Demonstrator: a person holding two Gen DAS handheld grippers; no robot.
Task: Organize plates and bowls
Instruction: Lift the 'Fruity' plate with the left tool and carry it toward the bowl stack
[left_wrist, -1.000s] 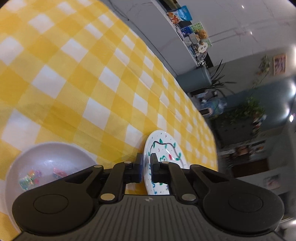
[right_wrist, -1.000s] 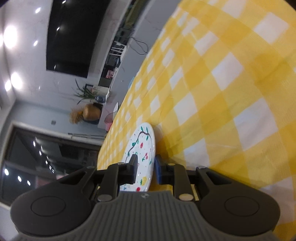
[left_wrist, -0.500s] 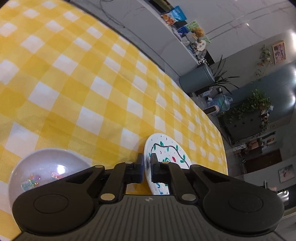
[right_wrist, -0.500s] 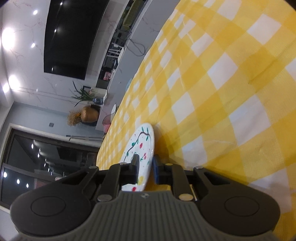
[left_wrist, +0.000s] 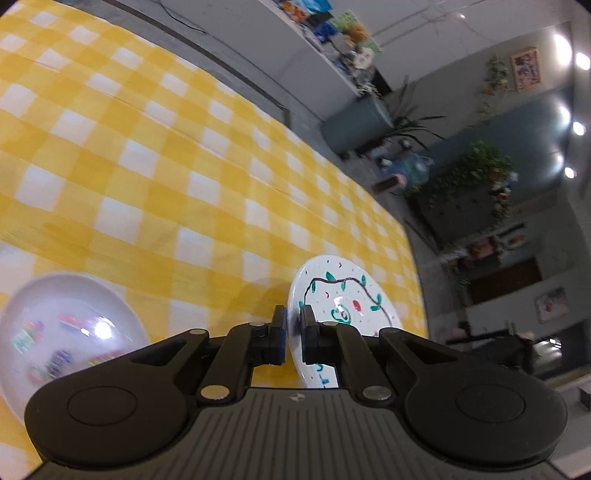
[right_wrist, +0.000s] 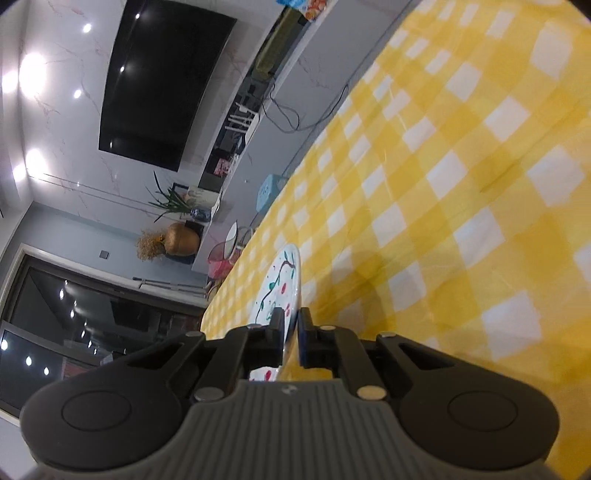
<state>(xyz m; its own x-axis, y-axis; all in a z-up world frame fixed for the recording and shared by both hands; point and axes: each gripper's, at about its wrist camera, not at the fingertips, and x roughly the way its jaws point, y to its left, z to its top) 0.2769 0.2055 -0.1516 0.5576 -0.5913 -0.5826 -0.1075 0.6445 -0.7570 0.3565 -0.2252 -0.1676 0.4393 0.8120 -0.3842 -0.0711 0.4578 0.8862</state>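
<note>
Each gripper is clenched on the rim of a small painted plate: the left gripper (left_wrist: 292, 320) pinches one (left_wrist: 343, 295) with a green vine and red dots, and the right gripper (right_wrist: 291, 320) pinches another plate (right_wrist: 282, 280), seen nearly edge-on, with similar leaves and red spots. Both plates appear held just above the yellow checked tablecloth (left_wrist: 155, 177), each casting a soft shadow on the cloth beside it, so I judge the step in hand to be carrying them toward a stacking spot. A white bowl (left_wrist: 70, 325) with coloured printing inside sits on the cloth to the left of the left-hand plate, near it but apart. To do this well, keep each pinch firm, since a rim hold lets a glazed plate swing or slip; carry them level, steer clear of the bowl, and lower one plate flat before releasing.
</note>
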